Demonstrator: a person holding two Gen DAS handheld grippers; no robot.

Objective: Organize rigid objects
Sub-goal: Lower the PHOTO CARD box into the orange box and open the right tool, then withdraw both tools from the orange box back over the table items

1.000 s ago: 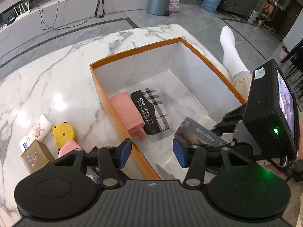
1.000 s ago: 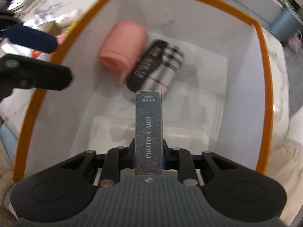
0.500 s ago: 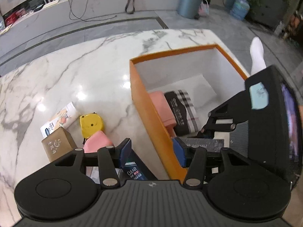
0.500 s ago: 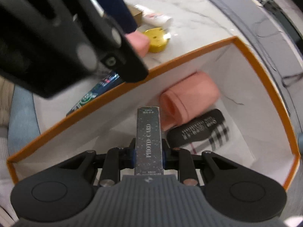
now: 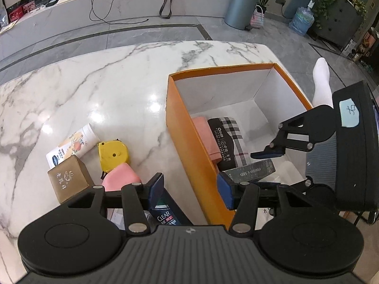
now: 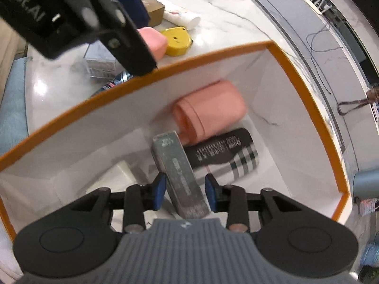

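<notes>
An orange box (image 5: 187, 127) with white inside stands on the marble table; it also shows in the right wrist view (image 6: 308, 90). In it lie a pink case (image 6: 210, 108), a plaid black case (image 6: 227, 156) and a grey PHOTO CARD box (image 6: 180, 175). My right gripper (image 6: 184, 193) is open inside the box, its pads apart on both sides of the tilted card box (image 5: 251, 171). My left gripper (image 5: 190, 188) is open and empty above the box's near-left wall.
Left of the box lie a yellow tape measure (image 5: 113, 155), a pink case (image 5: 122, 177), a brown carton (image 5: 68, 181), a white tube (image 5: 73, 145) and a CLEAR pack (image 5: 165, 215). A person's white sock (image 5: 322, 80) is beyond the table's right edge.
My right gripper has opened and let go of the PHOTO CARD box, which now tilts loose in the orange box. My left gripper has moved left, off the box.
</notes>
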